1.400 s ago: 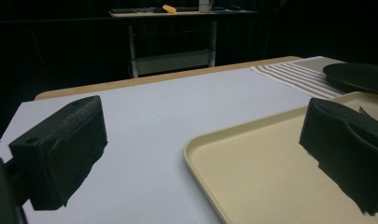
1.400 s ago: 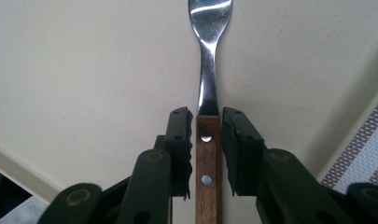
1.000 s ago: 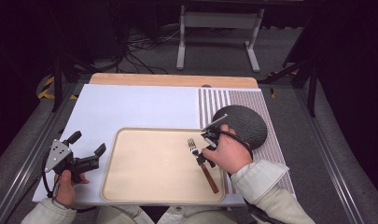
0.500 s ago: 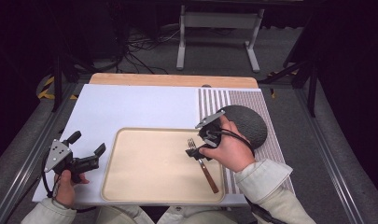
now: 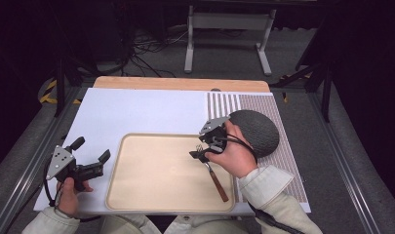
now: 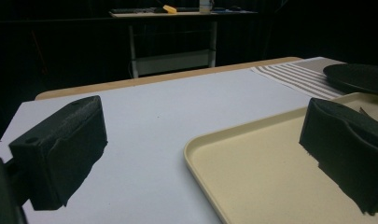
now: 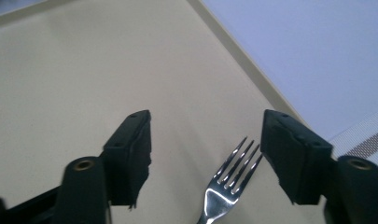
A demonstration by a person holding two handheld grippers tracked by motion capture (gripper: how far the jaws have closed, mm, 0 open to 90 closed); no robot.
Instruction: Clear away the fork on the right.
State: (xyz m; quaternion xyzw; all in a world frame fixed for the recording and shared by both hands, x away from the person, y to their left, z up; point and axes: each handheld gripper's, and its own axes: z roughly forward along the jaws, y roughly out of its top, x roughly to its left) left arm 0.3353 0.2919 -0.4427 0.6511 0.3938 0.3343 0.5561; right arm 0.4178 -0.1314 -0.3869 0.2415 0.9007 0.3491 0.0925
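**Fork at rest on tray, right gripper poised above**

Lying on the beige tray (image 5: 151,190), near its right edge: a wooden-handled fork (image 5: 212,171), tines toward the far rim, handle angled to the near right corner. Directly over the tines, the right gripper (image 5: 199,151), jaws spread wide on either side of the tines, not touching. Just beyond the tray's right edge, on the striped placemat (image 5: 283,146), a dark grey dome-shaped object (image 5: 256,130). Off the tray's left edge, over the white table surface (image 5: 146,112), the left gripper (image 5: 90,156), jaws apart, nothing between them.
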